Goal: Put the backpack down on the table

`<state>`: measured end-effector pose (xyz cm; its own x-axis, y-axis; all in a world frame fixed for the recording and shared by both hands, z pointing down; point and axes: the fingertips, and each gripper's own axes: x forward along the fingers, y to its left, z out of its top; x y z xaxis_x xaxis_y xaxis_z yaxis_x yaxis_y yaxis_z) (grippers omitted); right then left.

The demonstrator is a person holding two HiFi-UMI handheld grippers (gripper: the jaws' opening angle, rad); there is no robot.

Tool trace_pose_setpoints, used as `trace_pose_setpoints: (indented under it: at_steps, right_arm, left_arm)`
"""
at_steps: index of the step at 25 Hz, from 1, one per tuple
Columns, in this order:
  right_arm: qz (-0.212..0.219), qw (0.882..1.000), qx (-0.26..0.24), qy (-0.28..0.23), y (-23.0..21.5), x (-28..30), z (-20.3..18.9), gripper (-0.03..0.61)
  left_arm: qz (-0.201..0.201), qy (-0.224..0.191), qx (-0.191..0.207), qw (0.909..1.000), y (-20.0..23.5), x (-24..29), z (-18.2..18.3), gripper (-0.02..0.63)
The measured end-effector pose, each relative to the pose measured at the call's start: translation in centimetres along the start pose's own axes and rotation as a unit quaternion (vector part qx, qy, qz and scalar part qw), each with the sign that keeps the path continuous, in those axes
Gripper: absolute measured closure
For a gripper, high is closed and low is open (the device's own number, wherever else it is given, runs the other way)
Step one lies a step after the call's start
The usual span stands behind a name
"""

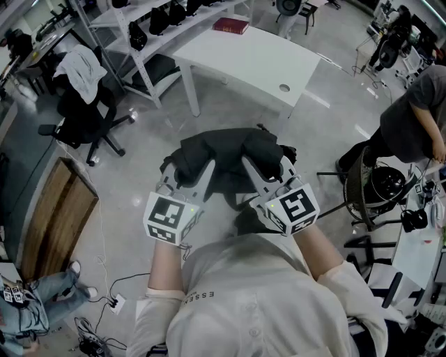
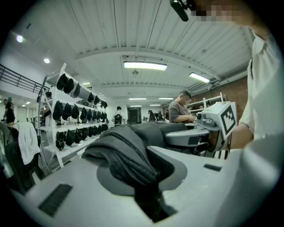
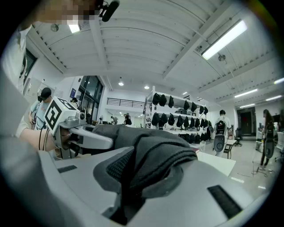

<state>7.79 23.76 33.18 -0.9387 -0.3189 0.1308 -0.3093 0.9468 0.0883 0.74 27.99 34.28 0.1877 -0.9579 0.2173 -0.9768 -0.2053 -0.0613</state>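
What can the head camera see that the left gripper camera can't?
Only the head view shows the white table with a red book on it. Only the left gripper view shows the ceiling lights. Both show the black backpack pinched in the left gripper and the right gripper, and the shelves of dark bags behind it.

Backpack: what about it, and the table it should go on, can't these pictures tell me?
- Head view: the backpack's underside, hidden under its own bulk.
- Left gripper view: the left tool's pads, covered by bunched fabric.
- Right gripper view: most of the white table, behind the backpack.
- Head view: the red book's title, too small.
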Motion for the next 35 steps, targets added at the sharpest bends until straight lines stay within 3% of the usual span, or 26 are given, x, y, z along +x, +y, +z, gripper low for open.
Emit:
trace_pose_setpoints:
  at_steps: [20, 28, 35]
  right_arm:
    - [0.013, 0.999, 0.025, 0.014, -1.4, 2.2, -1.1, 0.500]
    - [0.023, 0.999, 0.038, 0.012, -6.5, 7.4, -2.8, 0.500]
    - [0.031, 0.998, 0.050, -0.001, -14.6, 13.6, -2.6, 0.499]
  left_arm:
    - [0.005, 0.019, -0.007, 0.9998, 1.7, 1.8, -0.7, 0.534]
    - [0.008, 0.033, -0.008, 0.9994, 5.8, 7.7, -1.5, 0.534]
    - [0.016, 0.044, 0.001, 0.9989, 11.0, 16.2, 0.3, 0.534]
